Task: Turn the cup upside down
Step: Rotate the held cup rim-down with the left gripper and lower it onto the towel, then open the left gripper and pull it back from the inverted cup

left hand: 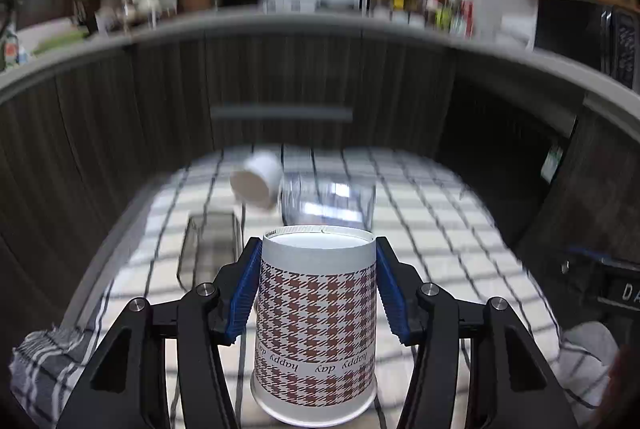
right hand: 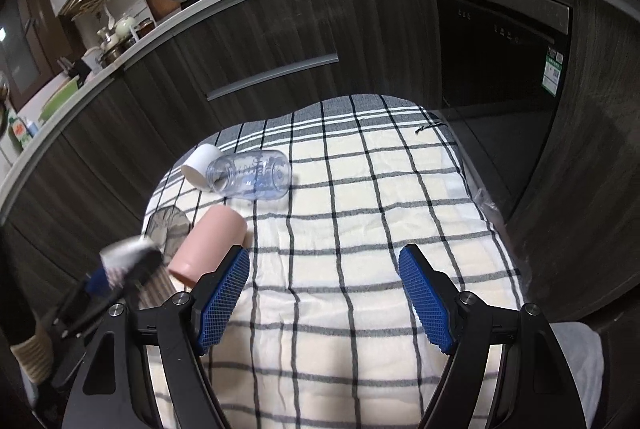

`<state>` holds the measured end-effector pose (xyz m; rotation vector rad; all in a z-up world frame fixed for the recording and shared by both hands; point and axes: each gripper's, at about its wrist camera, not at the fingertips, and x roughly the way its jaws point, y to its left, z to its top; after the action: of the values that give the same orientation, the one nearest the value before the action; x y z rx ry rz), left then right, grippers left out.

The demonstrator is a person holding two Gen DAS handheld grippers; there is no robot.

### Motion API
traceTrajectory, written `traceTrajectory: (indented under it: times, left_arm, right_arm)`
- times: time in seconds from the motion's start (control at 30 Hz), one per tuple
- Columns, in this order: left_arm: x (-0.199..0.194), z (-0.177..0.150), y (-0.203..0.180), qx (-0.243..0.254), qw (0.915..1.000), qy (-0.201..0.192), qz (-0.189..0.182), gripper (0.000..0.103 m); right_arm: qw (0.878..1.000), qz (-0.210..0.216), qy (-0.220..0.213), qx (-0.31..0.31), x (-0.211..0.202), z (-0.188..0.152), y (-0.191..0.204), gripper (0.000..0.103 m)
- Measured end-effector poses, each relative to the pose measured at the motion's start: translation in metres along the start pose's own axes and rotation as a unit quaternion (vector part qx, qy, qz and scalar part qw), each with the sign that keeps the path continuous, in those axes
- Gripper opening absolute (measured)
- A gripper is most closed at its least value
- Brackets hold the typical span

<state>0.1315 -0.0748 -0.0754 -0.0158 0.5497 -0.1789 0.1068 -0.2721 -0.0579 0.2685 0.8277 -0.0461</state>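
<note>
A paper cup (left hand: 316,325) with a brown houndstooth print and the words "happy day" stands upside down between my left gripper's (left hand: 318,289) blue pads, base up and wide rim down. The jaws press its sides near the base. In the right wrist view the same cup (right hand: 124,261) shows blurred at the lower left with the left gripper around it. My right gripper (right hand: 324,293) is open and empty above the checked cloth (right hand: 360,213).
A pink cup (right hand: 210,249) lies on its side by the right gripper's left finger. A clear plastic bottle (right hand: 252,173) and a white cup (right hand: 200,165) lie on their sides further back. A clear glass (left hand: 210,249) stands left. Dark cabinets (right hand: 280,41) surround the table.
</note>
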Motion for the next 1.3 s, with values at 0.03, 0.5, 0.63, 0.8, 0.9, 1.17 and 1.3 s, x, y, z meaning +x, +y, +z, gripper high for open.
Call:
traceTrajectory:
  times: [0.03, 0.5, 0.63, 0.8, 0.9, 1.17, 1.3]
  left_arm:
    - [0.002, -0.003, 0.0, 0.002, 1.0, -0.009, 0.001, 0.054]
    - [0.018, -0.053, -0.012, 0.011, 0.9986, 0.044, -0.026, 0.055]
    - [0.02, -0.065, -0.007, 0.002, 0.9957, 0.088, -0.029, 0.057]
    - [0.009, -0.07, -0.003, -0.003, 0.9952, 0.094, -0.028, 0.059]
    - [0.0, -0.066, -0.003, -0.003, 0.9963, 0.081, -0.028, 0.064]
    - [-0.03, -0.052, 0.0, -0.01, 0.9979, 0.057, -0.028, 0.067]
    - [-0.047, -0.045, 0.001, -0.013, 0.9984, 0.048, -0.027, 0.067]
  right_arm:
    - [1.0, -0.002, 0.001, -0.003, -0.001, -0.002, 0.001, 0.077]
    - [0.999, -0.017, 0.034, -0.015, -0.021, -0.033, 0.008, 0.077]
    - [0.999, -0.018, 0.035, -0.017, -0.024, -0.034, 0.011, 0.077]
    - [0.999, -0.019, 0.033, -0.024, -0.03, -0.038, 0.017, 0.077]
    - [0.999, -0.022, 0.026, -0.027, -0.035, -0.04, 0.019, 0.077]
    - [0.999, -0.033, 0.001, -0.023, -0.053, -0.042, 0.018, 0.077]
    - [0.999, -0.038, -0.014, -0.029, -0.065, -0.042, 0.023, 0.077]
